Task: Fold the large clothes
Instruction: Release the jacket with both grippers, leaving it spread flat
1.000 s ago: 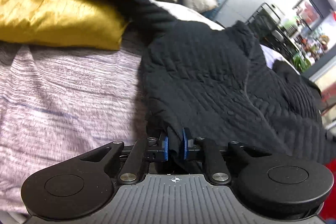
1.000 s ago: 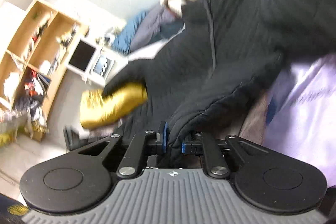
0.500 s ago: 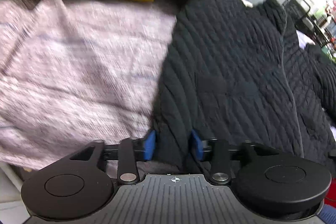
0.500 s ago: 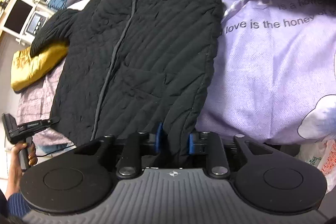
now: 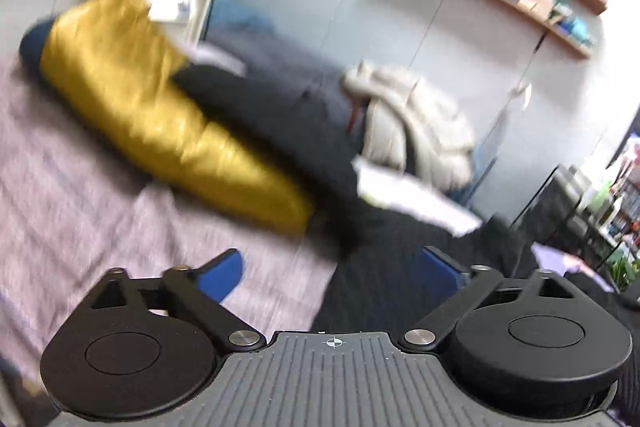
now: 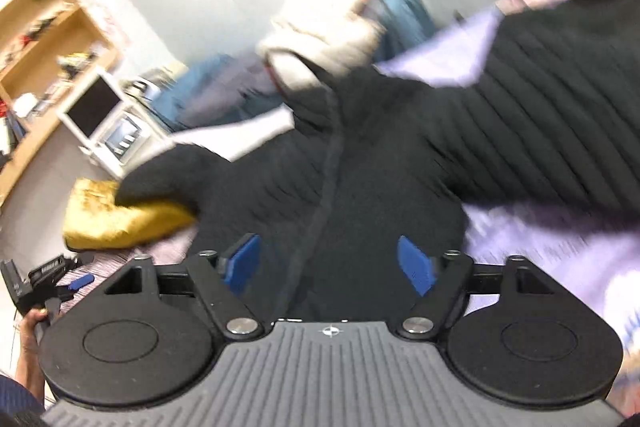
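Note:
A black quilted jacket [image 6: 360, 163] lies spread on the bed, front up, its zip line running down the middle. One sleeve reaches over a gold pillow [image 6: 120, 215]. In the left wrist view the jacket's [image 5: 384, 267] edge lies under the right finger. My left gripper [image 5: 332, 271] is open and empty above the jacket's left edge. My right gripper [image 6: 330, 263] is open and empty above the jacket's lower hem. Both views are motion-blurred.
The bed has a mauve striped cover [image 5: 80, 195] and a lilac printed sheet [image 6: 560, 251]. The gold pillow [image 5: 160, 123], dark blue bedding [image 5: 280, 95] and a cream coat [image 5: 416, 123] lie at the bed's far side. A white monitor unit [image 6: 104, 119] and wooden shelves [image 6: 36, 27] stand beyond.
Both grippers have opened and let go of the jacket's hem. Both have lifted and tilted up, so the views now show the room beyond the bed.

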A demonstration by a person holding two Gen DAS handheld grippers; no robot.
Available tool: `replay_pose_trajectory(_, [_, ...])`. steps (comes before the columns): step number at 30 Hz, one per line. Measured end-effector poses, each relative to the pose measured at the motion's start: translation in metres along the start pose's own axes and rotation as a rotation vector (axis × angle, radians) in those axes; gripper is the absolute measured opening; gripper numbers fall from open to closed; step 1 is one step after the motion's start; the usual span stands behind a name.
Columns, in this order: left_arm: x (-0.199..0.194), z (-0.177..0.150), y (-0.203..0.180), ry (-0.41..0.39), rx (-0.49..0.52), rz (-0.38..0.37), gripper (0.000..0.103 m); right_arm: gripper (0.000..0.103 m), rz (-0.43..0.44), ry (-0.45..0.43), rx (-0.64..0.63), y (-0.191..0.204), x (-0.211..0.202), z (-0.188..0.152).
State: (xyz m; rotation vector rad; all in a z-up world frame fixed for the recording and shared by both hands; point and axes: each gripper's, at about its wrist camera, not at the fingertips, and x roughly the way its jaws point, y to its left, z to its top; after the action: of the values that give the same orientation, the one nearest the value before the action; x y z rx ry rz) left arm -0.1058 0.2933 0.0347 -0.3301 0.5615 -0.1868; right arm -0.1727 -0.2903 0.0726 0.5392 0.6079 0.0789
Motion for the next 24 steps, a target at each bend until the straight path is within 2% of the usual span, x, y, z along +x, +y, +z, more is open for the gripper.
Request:
replay_pose_trajectory(3, [0.004,0.009,-0.015,-0.028,0.060,-0.027,0.103,0.100,0.010,-0.051,-0.069,0.017,0.002,0.005])
replay_pose_trajectory(6, [0.019,0.008,-0.030,0.001,0.122,-0.024,0.103,0.100,-0.006,-0.087,-0.086,0.023,0.015,0.005])
replay_pose_trajectory(10, [0.033,-0.008,-0.042,0.012,0.217,0.005,0.103,0.103,-0.084,-0.114,-0.088,0.021,0.024,0.000])
replay_pose_trajectory(15, [0.056,-0.037,-0.057,0.068,0.253,-0.004,0.103,0.103,-0.131,0.044,-0.108,0.025,0.057,-0.011])
replay_pose_trajectory(17, [0.066,-0.051,-0.065,0.091,0.242,-0.028,0.103,0.103,-0.112,0.088,-0.130,0.030,0.072,-0.020])
replay_pose_trajectory(20, [0.077,-0.074,-0.075,0.108,0.200,-0.060,0.103,0.103,-0.100,0.096,-0.144,0.035,0.087,-0.037])
replay_pose_trajectory(24, [0.096,-0.106,-0.094,0.186,0.178,-0.070,0.103,0.103,-0.126,0.143,-0.151,0.036,0.108,-0.049])
